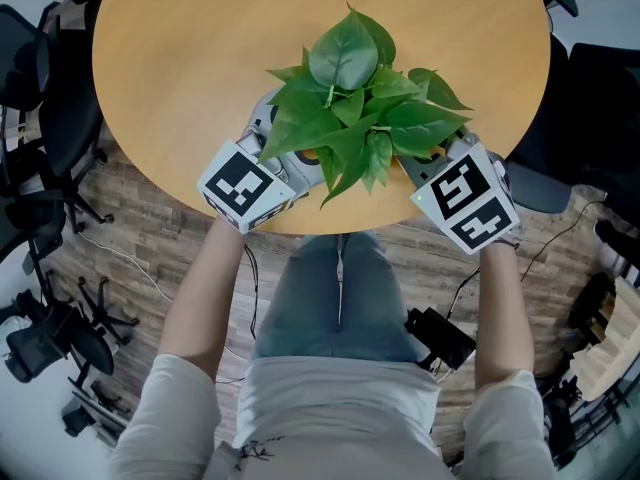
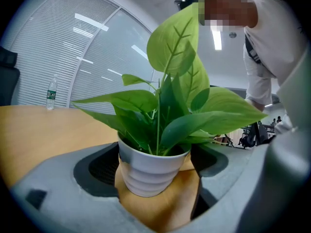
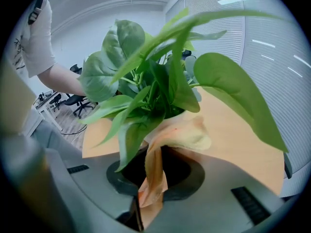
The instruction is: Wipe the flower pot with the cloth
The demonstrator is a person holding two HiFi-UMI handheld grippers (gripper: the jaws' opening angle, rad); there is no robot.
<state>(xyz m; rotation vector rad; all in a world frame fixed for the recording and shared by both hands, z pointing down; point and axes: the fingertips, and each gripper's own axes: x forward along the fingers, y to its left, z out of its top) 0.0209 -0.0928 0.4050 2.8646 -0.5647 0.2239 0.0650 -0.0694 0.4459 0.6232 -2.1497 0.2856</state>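
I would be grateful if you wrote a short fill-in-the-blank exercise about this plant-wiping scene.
1. The right claw pinches an orange ____.
2. The ribbed flower pot between the left claw's jaws is ____ in colour.
3. The plant stands on a wooden table whose top is ____ in shape.
Missing words: cloth, white, round.

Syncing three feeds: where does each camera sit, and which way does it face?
Head view: on the head, facing steeply down at table, plant, left gripper, right gripper; forearms show.
Left gripper view: along its fingers at the gripped flower pot; torso upper right.
Right gripper view: along its fingers pinching the cloth; an arm at left.
Shared: the plant.
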